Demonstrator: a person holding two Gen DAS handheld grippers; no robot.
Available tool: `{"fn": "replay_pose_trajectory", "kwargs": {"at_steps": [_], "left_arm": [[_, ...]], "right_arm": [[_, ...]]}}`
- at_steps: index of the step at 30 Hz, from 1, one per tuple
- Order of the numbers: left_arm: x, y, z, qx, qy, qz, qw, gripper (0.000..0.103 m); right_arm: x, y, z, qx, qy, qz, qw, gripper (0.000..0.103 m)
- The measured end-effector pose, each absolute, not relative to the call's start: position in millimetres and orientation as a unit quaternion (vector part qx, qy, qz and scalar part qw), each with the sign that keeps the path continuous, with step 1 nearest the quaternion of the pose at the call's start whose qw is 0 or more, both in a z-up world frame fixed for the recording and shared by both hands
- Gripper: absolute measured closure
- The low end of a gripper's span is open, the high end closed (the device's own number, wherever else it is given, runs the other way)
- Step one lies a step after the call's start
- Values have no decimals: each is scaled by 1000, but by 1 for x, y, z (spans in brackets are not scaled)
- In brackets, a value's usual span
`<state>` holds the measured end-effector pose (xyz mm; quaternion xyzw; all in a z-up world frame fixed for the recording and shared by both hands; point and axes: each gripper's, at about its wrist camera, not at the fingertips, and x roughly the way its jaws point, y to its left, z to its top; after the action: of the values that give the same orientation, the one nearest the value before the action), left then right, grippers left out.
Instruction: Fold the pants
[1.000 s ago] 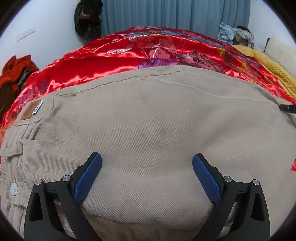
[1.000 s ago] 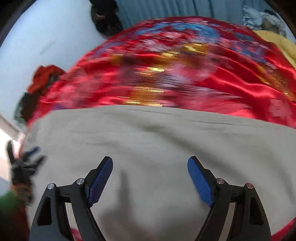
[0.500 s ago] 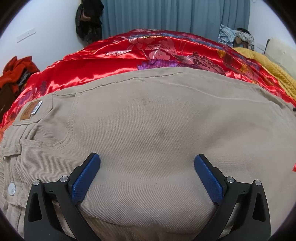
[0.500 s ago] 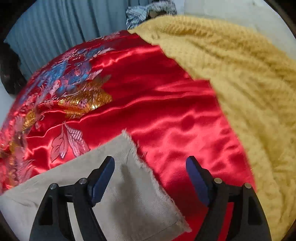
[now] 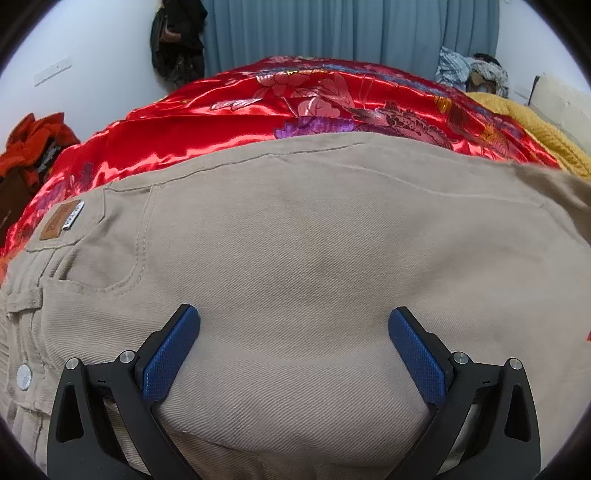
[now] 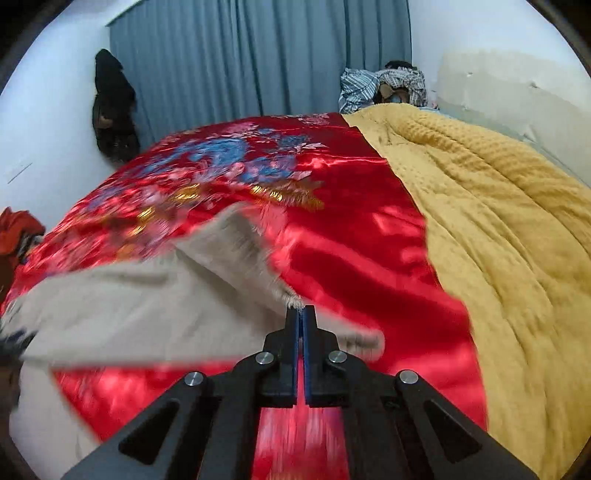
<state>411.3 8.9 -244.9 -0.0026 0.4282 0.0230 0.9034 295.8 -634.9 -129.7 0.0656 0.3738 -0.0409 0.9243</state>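
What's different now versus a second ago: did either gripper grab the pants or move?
The right gripper went from open over the hem to shut on the frayed hem corner of the pants, and the leg end now looks lifted off the red bedspread. The left gripper stayed open over the seat of the pants, which lie as before.

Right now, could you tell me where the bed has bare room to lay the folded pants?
Bare red bedspread lies between the pants and the yellow blanket, and beyond the pants toward the curtain. The near left is crowded: the pants cover it, the left gripper open over them, and the right gripper shut on their hem.
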Motion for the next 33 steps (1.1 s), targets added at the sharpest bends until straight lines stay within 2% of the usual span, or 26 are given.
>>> {"fn": "replay_pose_trajectory", "kwargs": {"at_steps": [5, 7, 9, 11, 12, 18, 22, 23, 25, 27, 29, 33], "left_arm": [[414, 5, -246, 10, 437, 31, 899, 1], [415, 5, -247, 14, 442, 34, 896, 1], [417, 5, -246, 15, 455, 36, 890, 1], [418, 4, -241, 23, 473, 43, 880, 1], [416, 3, -234, 27, 483, 51, 874, 2], [328, -8, -186, -9, 482, -15, 876, 2], [253, -18, -207, 26, 500, -38, 865, 1], [242, -18, -221, 42, 511, -29, 858, 1], [222, -17, -233, 60, 477, -27, 877, 1], [219, -23, -236, 81, 467, -22, 880, 1], [224, -23, -235, 72, 474, -18, 877, 1], [219, -26, -237, 78, 461, -21, 884, 1]], "right_arm": [[176, -662, -157, 129, 407, -206, 881, 103], [141, -673, -166, 151, 422, -269, 853, 98], [121, -670, -167, 168, 420, -288, 844, 81], [110, -646, -161, 177, 408, -252, 859, 41], [109, -630, -158, 169, 403, -235, 868, 35], [117, -518, -159, 148, 398, -95, 900, 34], [118, -467, -184, 138, 412, -54, 899, 33], [123, -455, -198, 122, 437, -50, 890, 31], [133, -448, -226, 100, 489, -55, 865, 28], [133, -447, -235, 99, 484, -54, 868, 25], [136, -445, -240, 106, 481, -47, 869, 15], [136, -434, -243, 84, 475, -57, 874, 10]]}}
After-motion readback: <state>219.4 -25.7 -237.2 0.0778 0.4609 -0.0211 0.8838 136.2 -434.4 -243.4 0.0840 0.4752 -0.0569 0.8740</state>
